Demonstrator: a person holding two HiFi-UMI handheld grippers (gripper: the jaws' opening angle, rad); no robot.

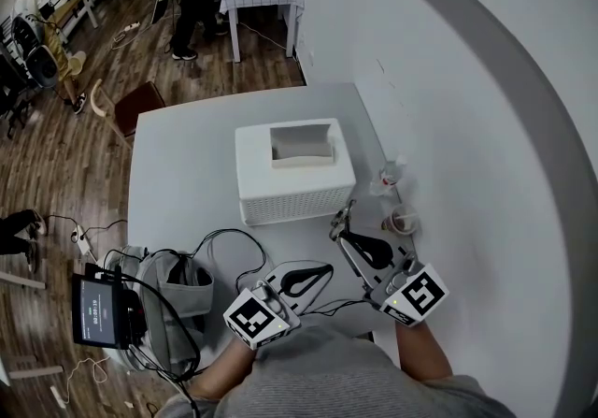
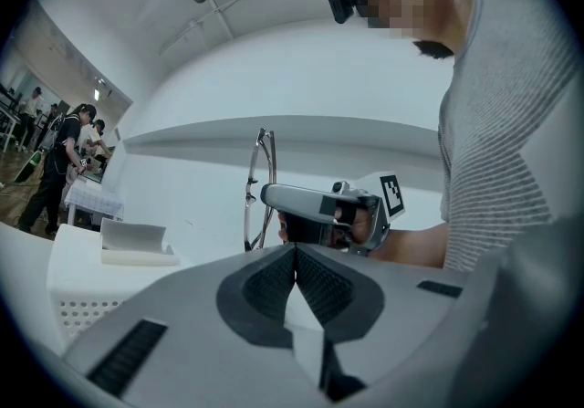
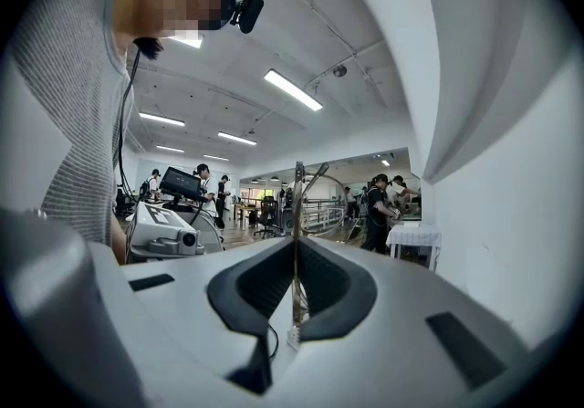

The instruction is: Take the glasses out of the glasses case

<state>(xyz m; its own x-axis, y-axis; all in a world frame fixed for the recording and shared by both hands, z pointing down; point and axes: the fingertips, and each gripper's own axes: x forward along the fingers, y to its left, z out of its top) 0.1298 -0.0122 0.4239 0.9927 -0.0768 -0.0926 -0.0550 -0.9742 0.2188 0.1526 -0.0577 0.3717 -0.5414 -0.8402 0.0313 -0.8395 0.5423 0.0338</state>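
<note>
White table [image 1: 177, 164], and on it one white box [image 1: 294, 190] with small holes along its front side. One open white tray [image 1: 301, 147] sits in the top of this box; what it contains I cannot tell. Close to the wall stands one small cup [image 1: 402, 220], and its contents are too small to see. Just behind the cup is one clear little object [image 1: 388, 177] that I cannot name.

Two grippers are in the person's hands, near the front edge of the table. One pair of glasses [image 3: 297, 196] is present, and it is not inside any container: the right gripper [image 3: 297, 246] has its jaws closed on a thin part of the frame, and the glasses stand upright above the table, between the box and the cup. In the left gripper view the same glasses [image 2: 270, 160] rise from the tip of the right gripper.

Left gripper [image 2: 295, 251] has its jaws pressed fully together, with nothing between them. It is beside the right gripper and apart from the glasses.

At the left side of the table is one small screen [image 1: 98, 311] with several black cables [image 1: 224, 243].
</note>
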